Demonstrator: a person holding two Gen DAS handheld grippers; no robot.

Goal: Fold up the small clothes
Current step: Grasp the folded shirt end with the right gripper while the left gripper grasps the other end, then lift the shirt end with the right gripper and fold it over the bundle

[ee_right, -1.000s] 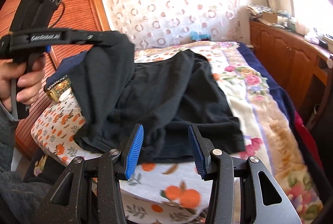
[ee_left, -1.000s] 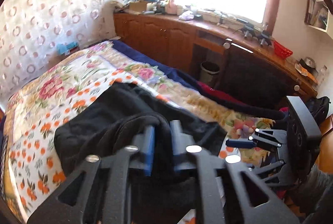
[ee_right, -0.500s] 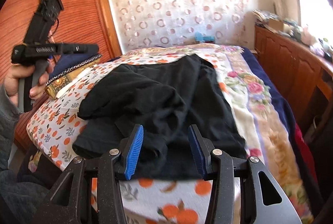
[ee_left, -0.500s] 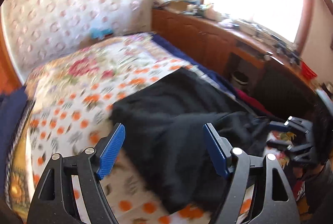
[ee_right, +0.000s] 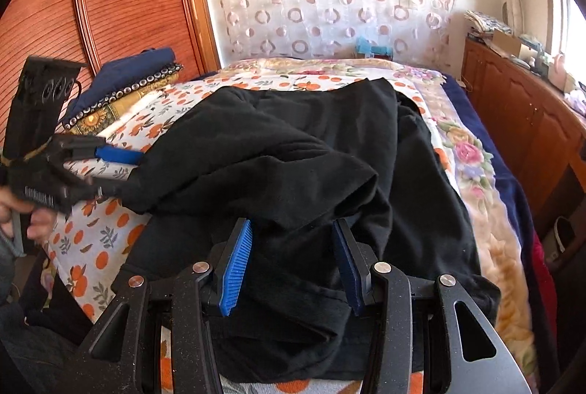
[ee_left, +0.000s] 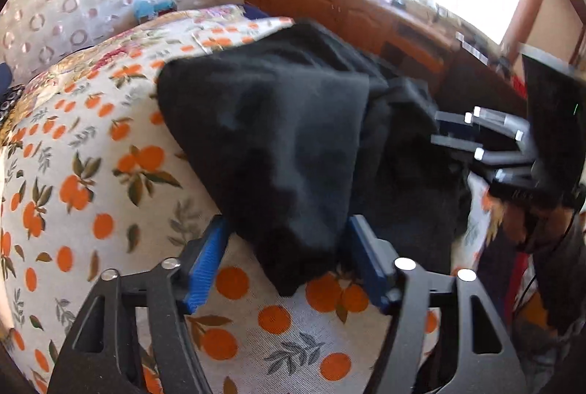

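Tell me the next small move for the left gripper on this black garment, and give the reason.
Probably close the left gripper on the black garment. Its blue pads stand open on either side of the garment's near corner, which lies between them on the orange-print sheet. The right gripper is also open over the bunched cloth, so nothing is held yet.

A bed with an orange-print sheet carries a crumpled black garment across its near end; folded cushions sit at its left edge.
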